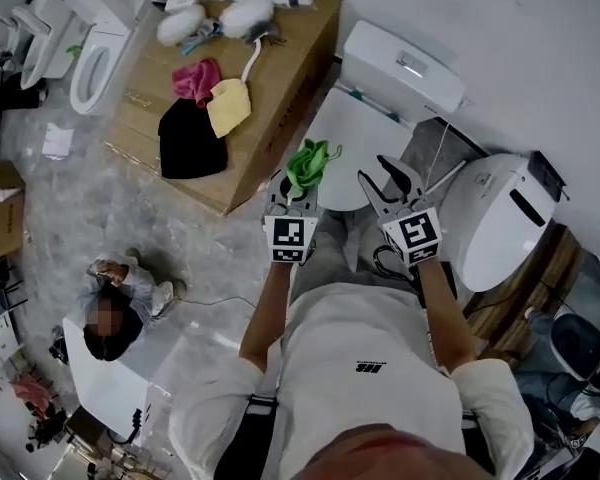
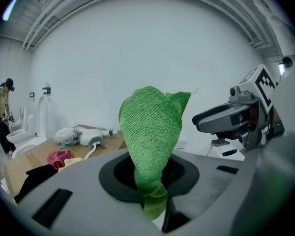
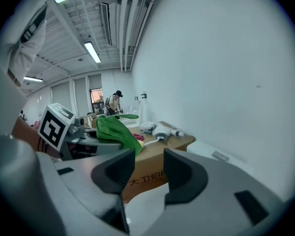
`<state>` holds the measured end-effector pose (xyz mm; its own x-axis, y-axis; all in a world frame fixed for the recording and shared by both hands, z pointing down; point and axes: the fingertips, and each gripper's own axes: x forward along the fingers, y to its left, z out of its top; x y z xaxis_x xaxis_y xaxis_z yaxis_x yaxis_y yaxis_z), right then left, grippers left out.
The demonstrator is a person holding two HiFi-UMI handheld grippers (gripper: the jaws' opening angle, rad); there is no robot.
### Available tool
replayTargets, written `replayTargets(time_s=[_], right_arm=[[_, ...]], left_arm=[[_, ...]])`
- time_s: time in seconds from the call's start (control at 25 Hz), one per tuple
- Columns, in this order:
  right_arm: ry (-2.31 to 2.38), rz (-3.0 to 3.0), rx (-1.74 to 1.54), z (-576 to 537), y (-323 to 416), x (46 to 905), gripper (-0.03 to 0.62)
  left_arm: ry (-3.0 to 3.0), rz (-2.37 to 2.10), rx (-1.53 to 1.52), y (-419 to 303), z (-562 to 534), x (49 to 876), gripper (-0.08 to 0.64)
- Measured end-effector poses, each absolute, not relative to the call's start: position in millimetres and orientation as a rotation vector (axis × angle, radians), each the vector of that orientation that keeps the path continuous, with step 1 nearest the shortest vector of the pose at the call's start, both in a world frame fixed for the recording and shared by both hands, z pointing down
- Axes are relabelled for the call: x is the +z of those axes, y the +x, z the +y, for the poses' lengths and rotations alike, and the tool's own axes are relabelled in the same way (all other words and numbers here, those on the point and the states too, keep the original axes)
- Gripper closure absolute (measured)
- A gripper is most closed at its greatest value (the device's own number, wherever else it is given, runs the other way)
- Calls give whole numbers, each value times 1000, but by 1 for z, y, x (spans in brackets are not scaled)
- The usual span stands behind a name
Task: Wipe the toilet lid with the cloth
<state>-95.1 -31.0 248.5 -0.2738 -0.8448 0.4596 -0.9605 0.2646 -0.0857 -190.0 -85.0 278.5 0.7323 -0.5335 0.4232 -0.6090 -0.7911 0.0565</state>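
Note:
My left gripper (image 1: 292, 186) is shut on a green cloth (image 1: 311, 161), which bunches up above the jaws. It hangs over the near left edge of the closed white toilet lid (image 1: 358, 128). In the left gripper view the cloth (image 2: 151, 127) stands upright, pinched in the left gripper (image 2: 150, 176). My right gripper (image 1: 388, 178) is open and holds nothing, over the lid's near right side. In the right gripper view there is a clear gap between the jaws of the right gripper (image 3: 145, 173), and the cloth (image 3: 116, 131) shows to the left.
The toilet tank (image 1: 404, 66) stands behind the lid. A second white toilet (image 1: 508, 216) sits close on the right. On the left, a cardboard box (image 1: 280, 78) carries black, yellow and pink cloths and brushes. A person (image 1: 115, 303) crouches on the floor at lower left.

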Motion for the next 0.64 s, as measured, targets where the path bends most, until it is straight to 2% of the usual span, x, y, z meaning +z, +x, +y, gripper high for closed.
replayTargets(time_s=[0.2, 0.64], right_arm=[[1703, -2200, 435, -23, -87, 206, 399], [1775, -2204, 389, 3, -85, 160, 404]], left_arm=[[2807, -893, 492, -188, -75, 223, 477], [2886, -852, 383, -181, -45, 165, 477]])
